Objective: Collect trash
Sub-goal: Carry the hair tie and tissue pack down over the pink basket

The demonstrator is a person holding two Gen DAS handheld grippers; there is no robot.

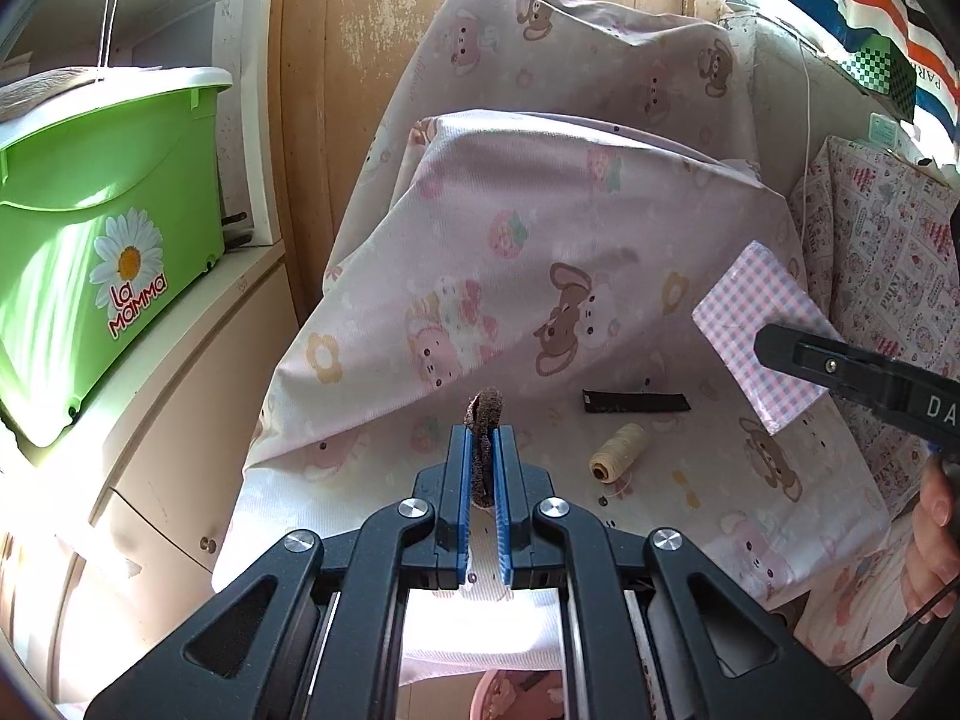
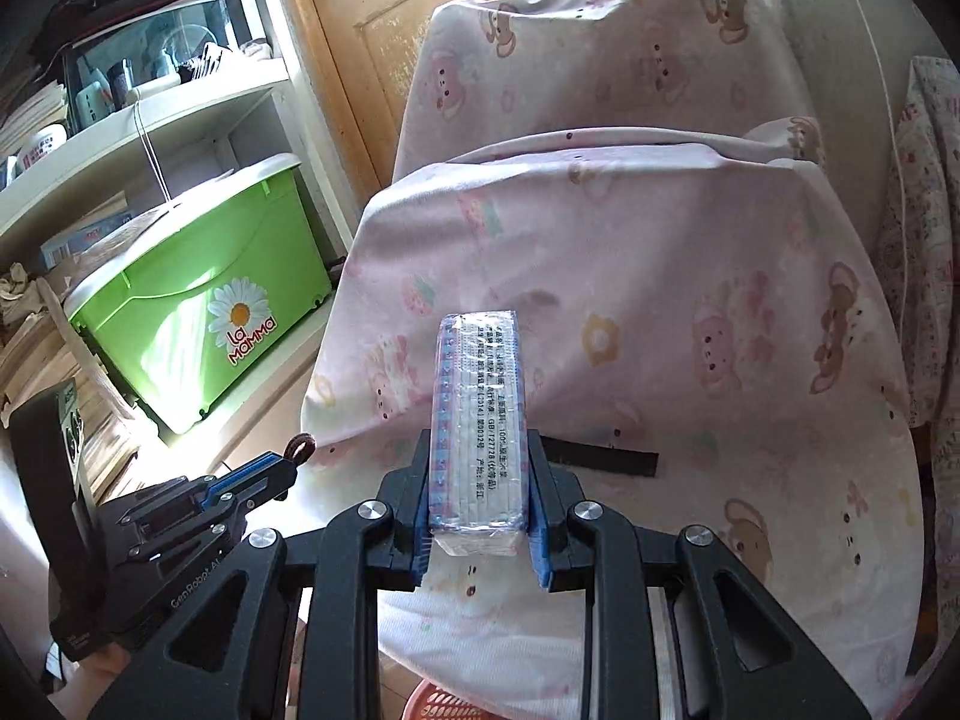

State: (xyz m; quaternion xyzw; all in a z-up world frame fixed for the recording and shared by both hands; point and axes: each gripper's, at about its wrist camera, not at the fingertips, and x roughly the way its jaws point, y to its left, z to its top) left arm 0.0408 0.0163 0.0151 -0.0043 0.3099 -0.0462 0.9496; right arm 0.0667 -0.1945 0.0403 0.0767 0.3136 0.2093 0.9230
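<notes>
Pink cloth, edges draping freely

Mounted just behind each claw, looking forward and down along the fingers, close above the sheet-covered table. Left view aimed from the left side, right view from the right. Shared: green bin, black strip, wooden door.

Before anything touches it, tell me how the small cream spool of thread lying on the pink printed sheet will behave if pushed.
The cream thread spool lies on its side, so it will probably roll. It looks small, likely light. The sheet may slow it.
</notes>
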